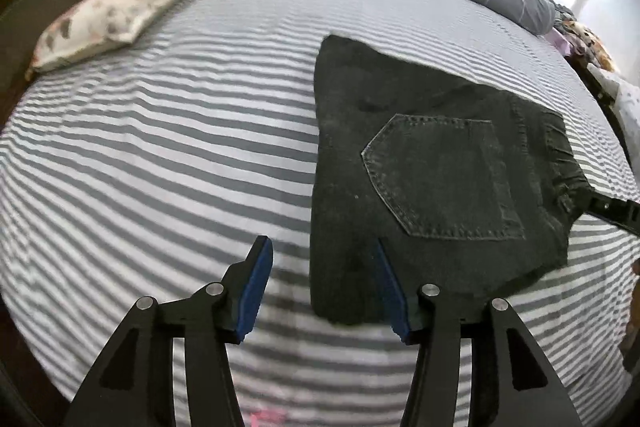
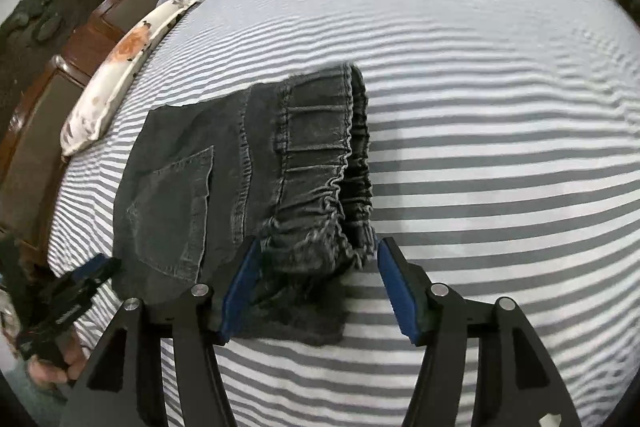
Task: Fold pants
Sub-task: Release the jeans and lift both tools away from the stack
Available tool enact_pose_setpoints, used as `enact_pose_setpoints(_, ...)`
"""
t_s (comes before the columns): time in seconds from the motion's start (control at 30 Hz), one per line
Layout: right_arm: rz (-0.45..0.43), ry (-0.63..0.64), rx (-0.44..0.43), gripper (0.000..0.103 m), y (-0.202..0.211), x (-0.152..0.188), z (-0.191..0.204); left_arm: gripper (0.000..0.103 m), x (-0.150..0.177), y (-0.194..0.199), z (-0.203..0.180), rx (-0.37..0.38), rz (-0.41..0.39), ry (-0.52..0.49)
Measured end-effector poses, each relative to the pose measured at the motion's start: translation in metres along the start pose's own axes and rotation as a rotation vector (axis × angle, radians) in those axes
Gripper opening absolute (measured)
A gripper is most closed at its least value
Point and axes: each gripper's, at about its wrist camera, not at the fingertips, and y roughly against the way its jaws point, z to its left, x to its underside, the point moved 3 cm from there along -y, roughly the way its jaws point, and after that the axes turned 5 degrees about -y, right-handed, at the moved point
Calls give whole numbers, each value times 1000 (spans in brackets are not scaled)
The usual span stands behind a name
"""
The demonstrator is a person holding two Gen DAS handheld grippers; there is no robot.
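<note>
Two grippers hover over a folded bundle of dark denim pants [image 1: 420, 171] lying on the striped bedsheet [image 1: 160, 147], back pocket [image 1: 440, 179] facing up. Left gripper [image 1: 324, 283] has its blue pads spread wide, the fold's near corner sitting between them at six o'clock in its view, nothing pinched. Right gripper [image 2: 316, 283] is likewise spread, straddling the gathered elastic waistband [image 2: 320, 187] without visibly clamping it. Judging from this, the fold looks nearly complete. One risk: closing on only the top layer of the waistband would peel the stack apart; another is dragging the bundle sideways, skewing edges. A patterned pillow [image 1: 120, 11] lies at ten o'clock.
</note>
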Motion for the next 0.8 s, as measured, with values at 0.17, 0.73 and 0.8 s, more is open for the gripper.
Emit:
enact_pose_setpoints(0.17, -55, 29, 33, 70, 36, 15, 15, 68, 12, 41, -12, -55, -44, -18)
enact_pose_setpoints(0.73, -233, 129, 145, 101, 131, 82, 54, 93, 51, 154, -50, -125, -205, -4)
enact_pose_setpoints(0.8, -244, 147, 150, 101, 136, 87, 57, 94, 55, 159, -54, -144, -214, -10)
